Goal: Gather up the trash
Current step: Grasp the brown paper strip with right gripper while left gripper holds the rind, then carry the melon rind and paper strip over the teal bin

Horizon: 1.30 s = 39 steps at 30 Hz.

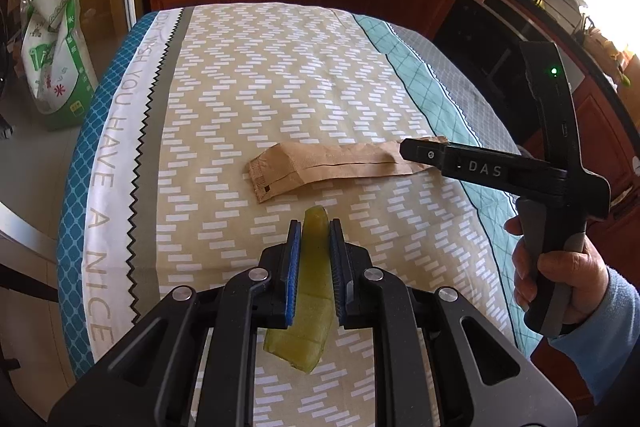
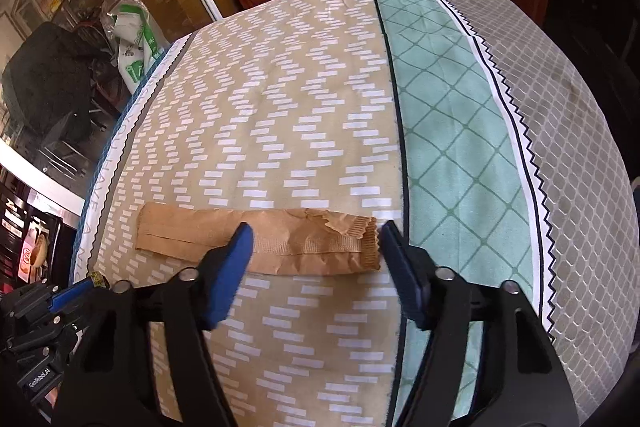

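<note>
Tablecloth (image 2: 304, 99): paper wrapper (image 2: 280, 241) betw. R jaws.

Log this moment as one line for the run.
left gripper: shut on green peel | right gripper: open, straddling brown paper wrapper | wrapper flat on tablecloth

— My left wrist view looks steeply down along its fingers (image 1: 293, 259), close over the table (image 1: 120, 155).

— My right wrist view does likewise, nearer; both share the brown paper wrapper (image 2: 256, 239) and patterned cloth (image 2: 280, 115).
</note>
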Each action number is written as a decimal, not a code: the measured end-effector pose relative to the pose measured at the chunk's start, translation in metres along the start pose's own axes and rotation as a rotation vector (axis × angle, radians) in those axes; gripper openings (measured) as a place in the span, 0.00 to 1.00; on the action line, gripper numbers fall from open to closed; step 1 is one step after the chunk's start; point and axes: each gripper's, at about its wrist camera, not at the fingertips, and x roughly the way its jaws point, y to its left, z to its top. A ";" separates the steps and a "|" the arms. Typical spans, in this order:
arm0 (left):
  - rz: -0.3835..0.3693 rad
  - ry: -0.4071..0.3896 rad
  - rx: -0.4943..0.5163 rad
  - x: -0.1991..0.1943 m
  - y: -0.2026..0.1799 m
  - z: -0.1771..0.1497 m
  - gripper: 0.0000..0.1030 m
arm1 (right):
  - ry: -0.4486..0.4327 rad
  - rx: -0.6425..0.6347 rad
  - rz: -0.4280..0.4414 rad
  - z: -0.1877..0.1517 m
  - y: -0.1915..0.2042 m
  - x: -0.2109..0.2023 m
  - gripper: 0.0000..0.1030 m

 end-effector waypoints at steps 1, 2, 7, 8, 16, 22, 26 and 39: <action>0.002 -0.001 0.001 0.000 -0.001 0.000 0.14 | 0.005 -0.009 0.016 0.000 0.001 0.001 0.32; 0.001 -0.001 0.000 0.000 -0.001 0.000 0.14 | 0.015 -0.010 0.027 -0.001 0.002 0.001 0.21; 0.001 -0.005 0.000 -0.002 -0.001 -0.001 0.14 | -0.019 -0.021 0.040 -0.006 0.008 -0.015 0.07; 0.002 -0.007 0.001 -0.003 -0.003 -0.002 0.14 | -0.031 -0.030 0.037 -0.006 0.010 -0.022 0.06; -0.009 -0.033 0.028 -0.018 -0.020 -0.002 0.14 | -0.119 -0.051 0.004 -0.001 0.005 -0.075 0.05; -0.024 -0.056 0.080 -0.033 -0.046 0.005 0.14 | -0.217 -0.013 -0.041 -0.001 -0.023 -0.132 0.04; -0.035 -0.067 0.116 -0.038 -0.068 0.011 0.14 | -0.273 0.020 -0.064 -0.006 -0.047 -0.166 0.04; -0.122 -0.068 0.258 -0.032 -0.161 0.035 0.14 | -0.405 0.098 -0.215 -0.029 -0.136 -0.258 0.03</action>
